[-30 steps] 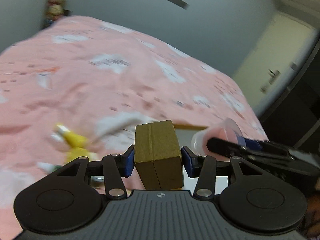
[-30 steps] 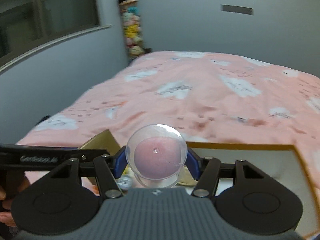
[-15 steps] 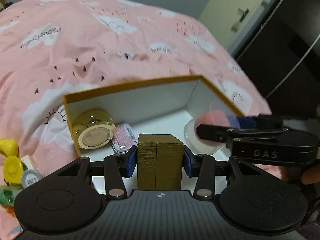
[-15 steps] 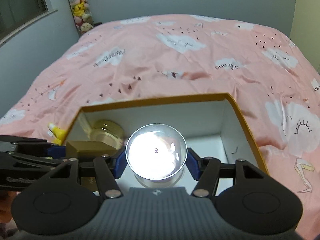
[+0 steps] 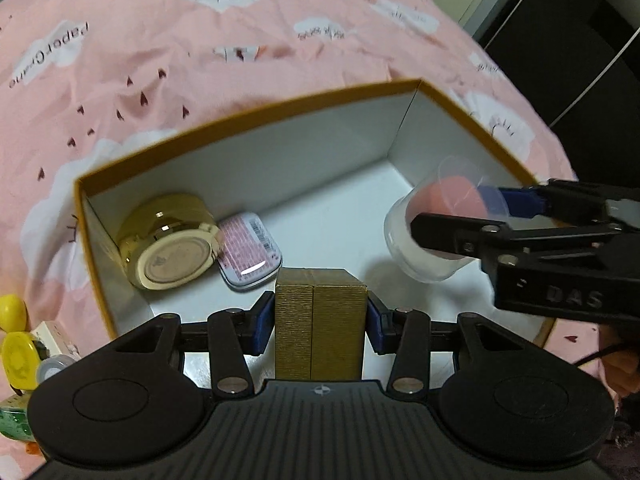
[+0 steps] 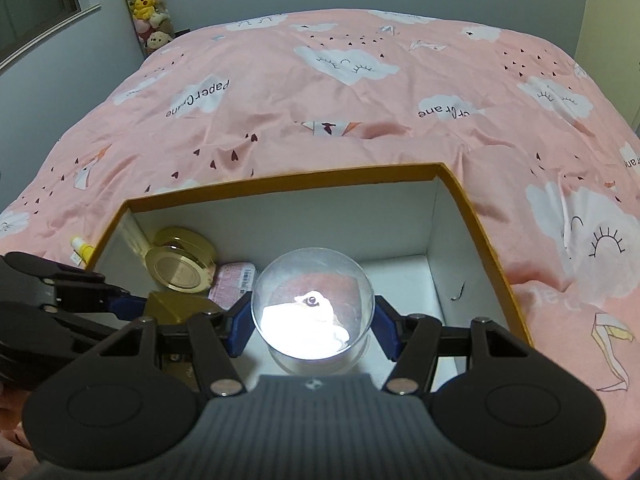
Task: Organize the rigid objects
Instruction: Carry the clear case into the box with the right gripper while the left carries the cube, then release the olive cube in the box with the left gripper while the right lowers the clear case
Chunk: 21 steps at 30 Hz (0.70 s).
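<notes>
An open box (image 5: 248, 118) with gold rim and white inside lies on the pink bed; the same box (image 6: 280, 182) fills the right wrist view. My left gripper (image 5: 320, 316) is shut on a small gold box (image 5: 320, 320), held over the box's near floor. My right gripper (image 6: 314, 324) is shut on a clear round jar (image 6: 314, 304) with a pink sponge inside; from the left wrist view that jar (image 5: 436, 228) hangs over the box's right half. Inside at the left lie a gold round tin (image 5: 168, 244) and a pink flat tin (image 5: 248, 252).
Yellow plastic pieces (image 5: 16, 348) and small items lie on the bedspread left of the box. A yellow tube (image 6: 80, 250) shows by the box's left wall. Plush toys (image 6: 148, 4) stack in the far corner. A dark cabinet (image 5: 580, 40) stands to the right.
Both grippers have swung down from looking across the bed and now hang over the open box, each keeping its object. The box grew larger in both views.
</notes>
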### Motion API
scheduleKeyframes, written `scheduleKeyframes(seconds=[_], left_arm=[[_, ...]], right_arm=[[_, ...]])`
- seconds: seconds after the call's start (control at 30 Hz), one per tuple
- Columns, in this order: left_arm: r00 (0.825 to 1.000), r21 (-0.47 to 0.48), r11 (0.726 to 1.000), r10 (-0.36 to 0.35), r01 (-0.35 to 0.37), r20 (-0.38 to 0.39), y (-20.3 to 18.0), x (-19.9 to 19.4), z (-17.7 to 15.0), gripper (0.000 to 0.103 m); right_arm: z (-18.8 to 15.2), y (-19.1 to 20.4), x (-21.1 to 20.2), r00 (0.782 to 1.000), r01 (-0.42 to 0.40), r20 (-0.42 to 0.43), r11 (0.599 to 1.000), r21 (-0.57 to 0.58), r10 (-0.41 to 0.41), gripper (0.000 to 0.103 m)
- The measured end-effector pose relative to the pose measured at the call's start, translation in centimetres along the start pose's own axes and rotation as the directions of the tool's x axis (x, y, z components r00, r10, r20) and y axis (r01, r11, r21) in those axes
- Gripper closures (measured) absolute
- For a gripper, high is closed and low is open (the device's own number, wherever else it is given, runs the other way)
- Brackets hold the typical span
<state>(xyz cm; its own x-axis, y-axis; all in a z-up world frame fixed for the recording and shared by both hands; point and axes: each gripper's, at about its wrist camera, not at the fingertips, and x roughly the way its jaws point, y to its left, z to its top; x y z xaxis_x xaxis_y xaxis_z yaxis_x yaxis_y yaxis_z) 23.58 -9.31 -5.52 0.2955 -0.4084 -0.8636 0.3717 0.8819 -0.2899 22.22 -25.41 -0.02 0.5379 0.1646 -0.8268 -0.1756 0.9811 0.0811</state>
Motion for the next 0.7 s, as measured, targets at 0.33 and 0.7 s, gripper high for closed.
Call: scheduleKeyframes(seconds=[0.33,0.7], left_arm=[[0.990,0.081,0.989,0.128,-0.123,-0.066,-1.1,0.9,-0.1,0.049],[0.992,0.073,0.990,0.117,-0.121,0.053,-0.4,-2.4,0.1,0.044]], right_arm=[[-0.5,0.1,0.4,1.000,-0.013,-0.011,1.000,-0.007,0.013,0.043],[-0.7,0.2,0.1,1.000,-0.015,-0.015,1.000,-0.008,0.015,0.043]])
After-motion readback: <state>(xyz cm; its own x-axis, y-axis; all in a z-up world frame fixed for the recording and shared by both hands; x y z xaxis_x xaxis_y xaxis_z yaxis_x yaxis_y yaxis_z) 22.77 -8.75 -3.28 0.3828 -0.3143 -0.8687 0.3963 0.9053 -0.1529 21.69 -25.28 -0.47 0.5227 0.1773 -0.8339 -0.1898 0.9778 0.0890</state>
